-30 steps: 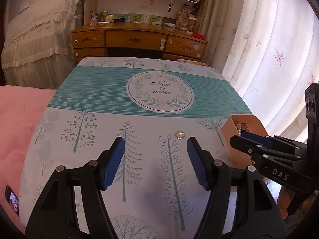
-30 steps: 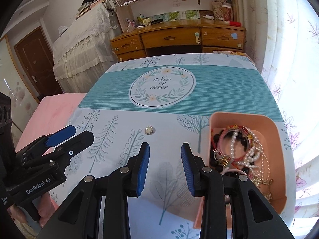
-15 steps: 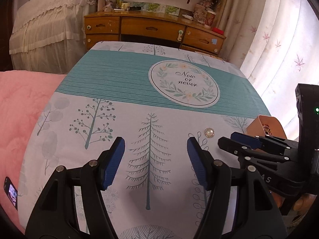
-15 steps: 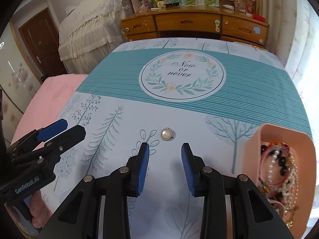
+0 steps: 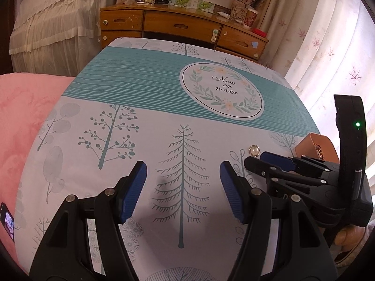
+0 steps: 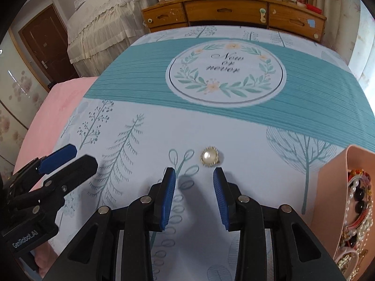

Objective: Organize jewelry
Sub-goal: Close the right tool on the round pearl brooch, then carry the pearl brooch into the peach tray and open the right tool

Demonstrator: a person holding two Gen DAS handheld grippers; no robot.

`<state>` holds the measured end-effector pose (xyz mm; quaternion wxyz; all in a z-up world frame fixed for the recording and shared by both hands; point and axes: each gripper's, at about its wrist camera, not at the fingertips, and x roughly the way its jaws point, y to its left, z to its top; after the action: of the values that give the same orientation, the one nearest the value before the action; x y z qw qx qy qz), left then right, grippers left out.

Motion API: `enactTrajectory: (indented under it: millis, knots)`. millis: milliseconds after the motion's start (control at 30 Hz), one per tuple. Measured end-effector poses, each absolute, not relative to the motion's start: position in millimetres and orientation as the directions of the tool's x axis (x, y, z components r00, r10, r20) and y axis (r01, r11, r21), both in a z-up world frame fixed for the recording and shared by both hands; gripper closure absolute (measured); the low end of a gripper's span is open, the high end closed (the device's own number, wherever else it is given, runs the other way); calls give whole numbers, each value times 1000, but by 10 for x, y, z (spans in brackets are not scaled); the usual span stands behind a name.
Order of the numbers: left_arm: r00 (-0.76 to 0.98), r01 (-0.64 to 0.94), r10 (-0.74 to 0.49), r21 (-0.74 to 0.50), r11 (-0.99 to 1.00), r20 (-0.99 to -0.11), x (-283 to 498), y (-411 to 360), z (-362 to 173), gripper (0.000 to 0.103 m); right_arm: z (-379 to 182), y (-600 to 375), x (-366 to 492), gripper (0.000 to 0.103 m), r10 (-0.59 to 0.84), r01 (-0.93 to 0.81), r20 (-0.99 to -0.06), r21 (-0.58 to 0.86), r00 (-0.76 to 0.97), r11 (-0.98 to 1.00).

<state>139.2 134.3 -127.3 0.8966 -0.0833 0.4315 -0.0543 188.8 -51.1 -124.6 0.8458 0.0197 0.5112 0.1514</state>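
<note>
A round pearl brooch with a gold rim (image 6: 209,156) lies on the tree-print tablecloth (image 6: 145,154); it also shows in the left wrist view (image 5: 254,151). My right gripper (image 6: 194,172) is open and empty, its tips just short of the brooch. A peach box (image 6: 335,187) full of bead and pearl jewelry (image 6: 358,201) stands at the right; its rim also shows in the left wrist view (image 5: 311,142). My left gripper (image 5: 183,167) is open and empty over the cloth, left of the right gripper (image 5: 276,161).
The table (image 5: 140,89) ends at its far edge before a wooden desk with drawers (image 5: 182,25). A pink blanket (image 5: 25,107) lies along the left. Curtains (image 5: 328,46) hang at the right. A phone (image 5: 7,217) sits at the lower left.
Both grippers have moved forward and left over the table. The brooch now lies just ahead of my right fingertips, and the peach box has slid toward the right edge of both views.
</note>
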Motion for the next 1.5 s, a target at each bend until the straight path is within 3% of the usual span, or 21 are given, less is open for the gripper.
enactTrajectory:
  millis: [767,900,933,1267,1500]
  knots:
    - [610,21,-188,-222,975,-770,1387,1419,-1324,41,-1297,-297,2033,69,157,-275,-827,2,540,961]
    - [610,23,-184,-215,976,-771,1373,1381,-1320,41,-1301,-271,2024,79,150,-290,-822,-20,550,957]
    - [611,24,-182,-212,977,-771,1370,1369,-1311,41,-1301,-266,2020,84,150,-291,-821,-20,550,957]
    - [629,41,-168,-184,982,-759,1294,1237,-1143,41,-1200,-436,1979,84,198,-242,-820,75,536,967]
    - [625,97,-182,-156,983,-759,1216,883,-974,41,-738,-786,1550,84,276,-229,-744,168,608,959]
